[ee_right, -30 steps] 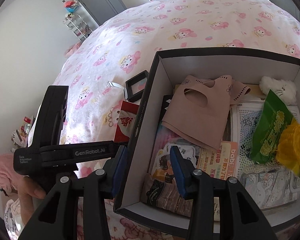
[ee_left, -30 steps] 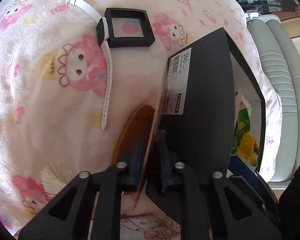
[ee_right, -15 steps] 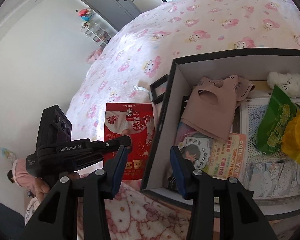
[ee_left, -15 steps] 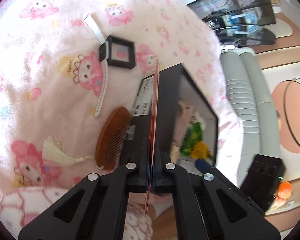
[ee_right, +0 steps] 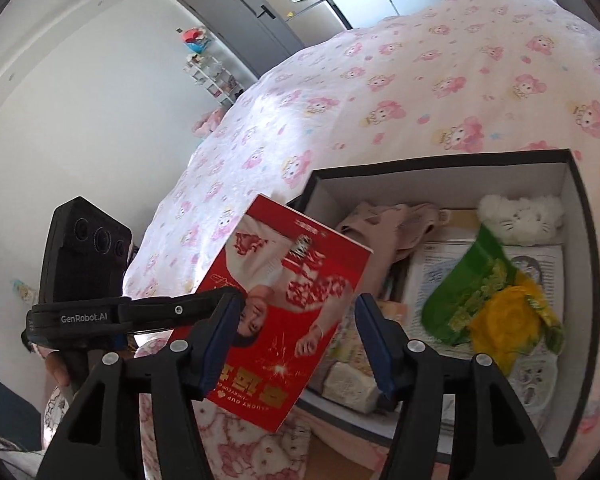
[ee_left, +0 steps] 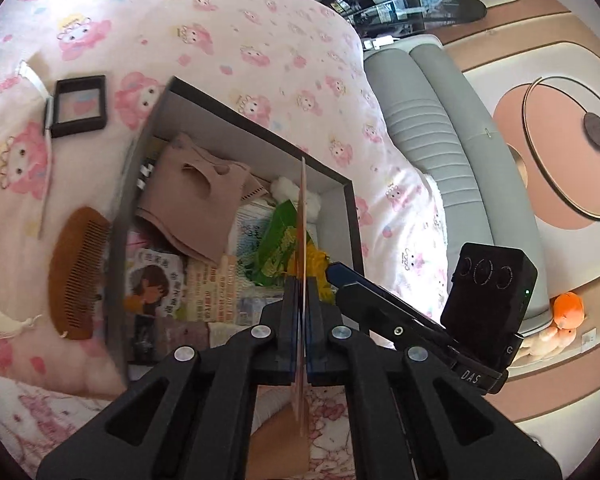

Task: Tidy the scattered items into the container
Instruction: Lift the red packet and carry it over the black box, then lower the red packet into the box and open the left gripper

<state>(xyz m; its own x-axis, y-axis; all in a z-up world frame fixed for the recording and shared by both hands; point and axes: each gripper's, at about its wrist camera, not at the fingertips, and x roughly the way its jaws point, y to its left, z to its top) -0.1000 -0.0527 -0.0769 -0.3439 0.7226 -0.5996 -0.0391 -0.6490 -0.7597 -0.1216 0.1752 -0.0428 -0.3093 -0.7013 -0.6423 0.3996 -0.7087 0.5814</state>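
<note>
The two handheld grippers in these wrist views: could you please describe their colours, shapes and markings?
Both are matte black with angular, cut-out finger arms, silver pivot screws and blue pads. The left gripper has white "GenRobot.AI" lettering and a black box with three round lenses. The right gripper looks the same; its box shows a green light, with "DAS" printed below.

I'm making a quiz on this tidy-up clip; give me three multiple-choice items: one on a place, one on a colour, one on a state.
1. Where does the comb lie?
A. in the box
B. on the blanket beside the box
C. in the right gripper

2. What colour is the card's face?
A. red
B. blue
C. grey

3. How stands the left gripper?
A. open, empty
B. shut on the card
C. shut on the comb

Key: 1 B, it rests on the blanket against the outside of the box wall. 2 A, the card shows red in the right wrist view. 3 B, the left gripper pinches the card edge, while the right gripper has just opened, empty.
</note>
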